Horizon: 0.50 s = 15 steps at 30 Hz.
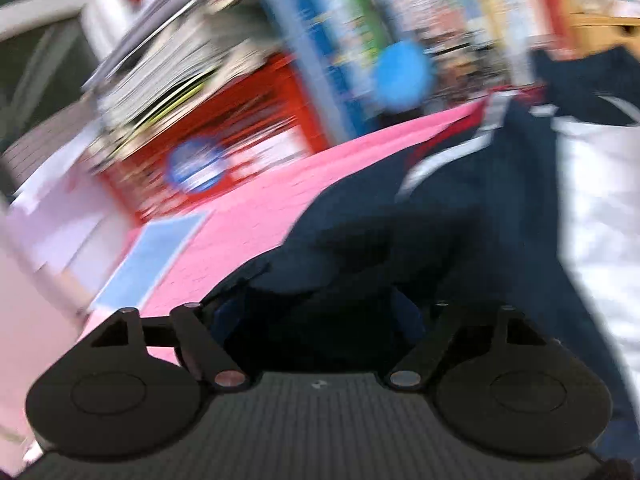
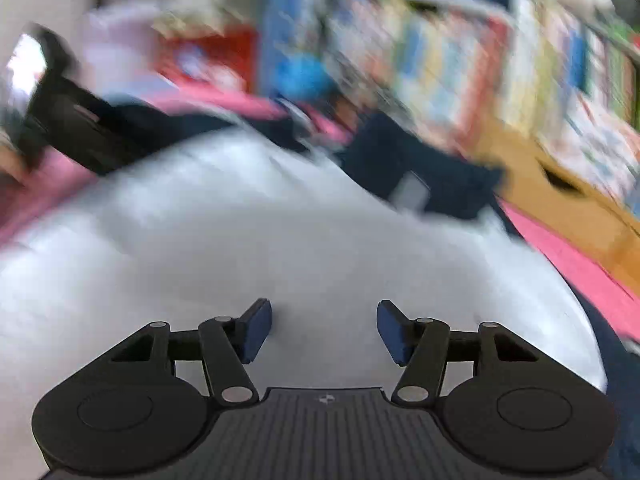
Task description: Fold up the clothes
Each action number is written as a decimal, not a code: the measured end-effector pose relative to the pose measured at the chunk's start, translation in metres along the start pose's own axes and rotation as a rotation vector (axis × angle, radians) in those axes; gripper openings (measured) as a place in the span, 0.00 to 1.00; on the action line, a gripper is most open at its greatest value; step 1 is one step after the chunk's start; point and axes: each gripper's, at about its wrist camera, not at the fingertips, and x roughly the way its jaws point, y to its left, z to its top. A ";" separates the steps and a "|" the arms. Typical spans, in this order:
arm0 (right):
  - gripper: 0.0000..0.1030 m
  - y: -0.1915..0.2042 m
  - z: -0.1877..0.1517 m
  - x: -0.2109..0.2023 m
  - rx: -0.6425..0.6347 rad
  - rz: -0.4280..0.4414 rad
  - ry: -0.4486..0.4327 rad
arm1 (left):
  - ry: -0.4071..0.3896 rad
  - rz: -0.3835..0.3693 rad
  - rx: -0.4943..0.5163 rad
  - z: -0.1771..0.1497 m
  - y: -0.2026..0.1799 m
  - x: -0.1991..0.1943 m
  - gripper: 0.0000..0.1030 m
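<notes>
Right gripper (image 2: 324, 330): jaws apart, nothing between. White garment (image 2: 240, 240) beneath; navy garment (image 2: 416, 160) beyond; cardboard box (image 2: 560, 200) far right.

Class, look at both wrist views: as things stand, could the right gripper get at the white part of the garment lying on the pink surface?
Probably yes. The right gripper is open, its blue pads apart and empty, and the white fabric spreads directly beneath and ahead with nothing between them.

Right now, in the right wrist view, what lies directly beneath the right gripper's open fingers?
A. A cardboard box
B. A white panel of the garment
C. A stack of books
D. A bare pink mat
B: the right gripper has its blue-padded fingers spread apart with nothing between them, above the white panel of the garment.
</notes>
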 end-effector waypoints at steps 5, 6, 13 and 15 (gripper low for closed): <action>0.57 -0.096 -0.029 -0.070 0.374 -0.054 -0.122 | -0.038 -0.084 -0.122 -0.001 0.019 -0.033 0.52; 0.65 -0.112 -0.038 -0.094 0.394 -0.070 -0.190 | -0.071 -0.115 -0.108 0.001 0.015 -0.046 0.52; 0.76 -0.203 -0.087 -0.140 0.456 -0.512 -0.124 | -0.272 -0.389 0.094 0.018 -0.065 -0.127 0.68; 0.78 -0.217 -0.099 -0.128 0.487 -0.528 -0.061 | -0.296 -0.408 0.177 0.016 -0.091 -0.132 0.68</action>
